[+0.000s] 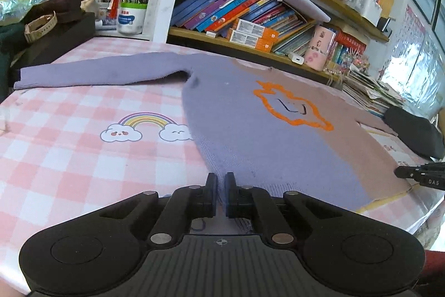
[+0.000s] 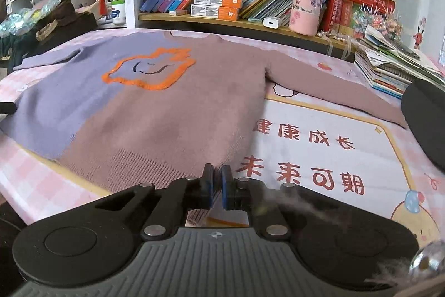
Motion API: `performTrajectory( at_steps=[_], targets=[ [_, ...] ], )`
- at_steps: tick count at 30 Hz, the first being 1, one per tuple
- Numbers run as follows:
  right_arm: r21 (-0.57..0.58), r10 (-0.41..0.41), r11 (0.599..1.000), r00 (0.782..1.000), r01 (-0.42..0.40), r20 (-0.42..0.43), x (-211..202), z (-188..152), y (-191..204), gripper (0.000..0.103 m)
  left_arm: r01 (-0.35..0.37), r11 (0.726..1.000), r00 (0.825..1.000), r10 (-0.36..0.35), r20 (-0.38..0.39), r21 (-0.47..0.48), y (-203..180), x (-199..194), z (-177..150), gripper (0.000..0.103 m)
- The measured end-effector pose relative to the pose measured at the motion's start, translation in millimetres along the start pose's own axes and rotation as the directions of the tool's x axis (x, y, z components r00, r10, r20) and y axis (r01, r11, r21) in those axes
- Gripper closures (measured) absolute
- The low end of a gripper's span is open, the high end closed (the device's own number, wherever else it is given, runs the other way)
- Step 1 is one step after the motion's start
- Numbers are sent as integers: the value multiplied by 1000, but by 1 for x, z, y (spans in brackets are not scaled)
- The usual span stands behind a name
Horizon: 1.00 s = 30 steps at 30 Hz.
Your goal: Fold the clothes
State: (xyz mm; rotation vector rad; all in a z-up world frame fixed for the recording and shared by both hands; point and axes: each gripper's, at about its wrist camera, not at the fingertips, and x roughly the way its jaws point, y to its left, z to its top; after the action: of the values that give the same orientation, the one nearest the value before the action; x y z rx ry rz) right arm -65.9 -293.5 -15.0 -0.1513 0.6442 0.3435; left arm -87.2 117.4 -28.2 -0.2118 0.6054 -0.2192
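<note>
A knit sweater (image 2: 155,113) lies spread flat, front up, on the pink checked tablecloth (image 1: 55,157). It is half lavender, half dusty mauve, with an orange outlined shape (image 2: 150,68) holding a smiling face on the chest. Both sleeves stretch outward. The ribbed hem (image 2: 144,166) faces the cameras and looks pinched at two spots, though the fabric there is partly hidden.

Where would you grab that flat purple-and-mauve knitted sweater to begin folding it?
Take the purple-and-mauve knitted sweater by its ribbed bottom hem, coming from the near table edge. It lies flat, front up, hem toward both grippers: the left gripper at the purple corner, the right gripper at the mauve corner.
</note>
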Motion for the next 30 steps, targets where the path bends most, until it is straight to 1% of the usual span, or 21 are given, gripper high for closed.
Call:
performTrajectory(
  at_steps=[14,19,24,30],
  targets=[
    [-6,10,1000,1000,-10,10,2,-1,4,97,-12,1000,1000,13,12,-23,5,0,0,98],
    [-11,10,1000,1000,-10,13,2,-2,4,94,-15,1000,1000,15,12,-19,4,0,0,97],
    [-32,-3,999,1000,3,16,2,-2,7,94,-21,1000,1000,21,14,-7,3,-1,-1,97],
    [-31,-5,1000,1000,5,16,2,-2,8,94,-32,999,999,32,17,15,0,-1,-3,95]
  ],
)
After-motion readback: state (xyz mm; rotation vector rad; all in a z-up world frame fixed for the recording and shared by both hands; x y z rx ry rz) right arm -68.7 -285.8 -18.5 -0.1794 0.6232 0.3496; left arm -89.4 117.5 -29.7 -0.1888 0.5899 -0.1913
